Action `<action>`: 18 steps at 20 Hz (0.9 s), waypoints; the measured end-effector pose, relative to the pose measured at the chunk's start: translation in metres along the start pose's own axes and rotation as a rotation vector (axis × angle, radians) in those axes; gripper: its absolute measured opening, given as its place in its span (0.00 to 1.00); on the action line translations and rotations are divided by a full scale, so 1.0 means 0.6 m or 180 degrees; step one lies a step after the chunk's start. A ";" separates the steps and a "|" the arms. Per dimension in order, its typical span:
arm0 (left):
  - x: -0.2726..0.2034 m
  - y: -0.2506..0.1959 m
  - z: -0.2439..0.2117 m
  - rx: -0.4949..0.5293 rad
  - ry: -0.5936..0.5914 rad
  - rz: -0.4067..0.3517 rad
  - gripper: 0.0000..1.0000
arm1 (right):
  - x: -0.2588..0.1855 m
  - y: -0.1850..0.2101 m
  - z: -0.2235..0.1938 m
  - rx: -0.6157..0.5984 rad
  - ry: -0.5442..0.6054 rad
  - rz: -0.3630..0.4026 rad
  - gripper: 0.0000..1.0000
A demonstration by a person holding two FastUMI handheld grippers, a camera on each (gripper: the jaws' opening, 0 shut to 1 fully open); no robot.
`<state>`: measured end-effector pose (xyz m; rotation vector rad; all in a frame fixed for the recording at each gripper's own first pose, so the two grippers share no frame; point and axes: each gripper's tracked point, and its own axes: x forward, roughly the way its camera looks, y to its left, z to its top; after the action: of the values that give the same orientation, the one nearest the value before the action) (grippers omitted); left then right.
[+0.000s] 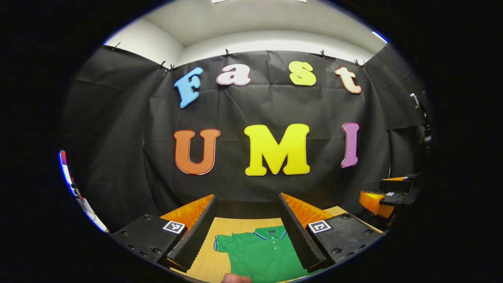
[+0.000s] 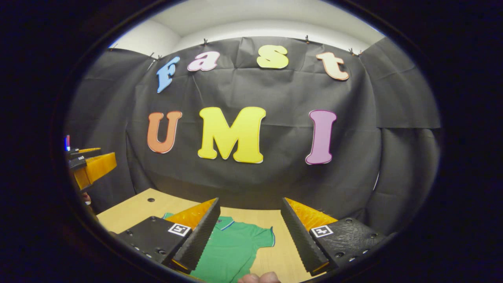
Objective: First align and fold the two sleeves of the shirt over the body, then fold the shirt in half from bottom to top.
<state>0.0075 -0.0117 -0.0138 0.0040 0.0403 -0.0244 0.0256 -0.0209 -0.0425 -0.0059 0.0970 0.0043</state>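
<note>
A green shirt (image 1: pixel 261 253) lies flat on a light wooden tabletop (image 1: pixel 206 263). The shirt has a collar with a thin blue stripe and a row of small buttons under it. In the left gripper view the collar end points away, toward the dark cloth wall. One short sleeve (image 1: pixel 223 241) sticks out to the side and lies flat on the wood. It has not been folded over the body.

The left claw (image 1: pixel 247 232) is wide open. Nothing is between its two fingers. It is up above the shirt and does not touch it. The shirt shows in the gap between the fingers.

In the right gripper view the right claw (image 2: pixel 249 236) is wide open too, and it holds nothing. It is also above the shirt (image 2: pixel 232 249) without touching it. The other short sleeve (image 2: pixel 264 236) lies spread out on the tabletop (image 2: pixel 129 214) between its fingers. The left claw shows far off at the left edge of this view (image 2: pixel 88 165).

A bit of a hand (image 2: pixel 259 278) shows at the very bottom of the right gripper view.
</note>
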 end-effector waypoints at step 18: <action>0.128 -0.042 -0.052 0.0149 0.0194 0.0231 0.98 | 0.350 -0.144 -0.307 0.0099 0.1175 0.0059 0.97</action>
<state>0.0827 -0.0386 -0.0482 0.0530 0.1004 0.0474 0.2172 -0.1076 -0.2459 0.0255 0.4663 0.0202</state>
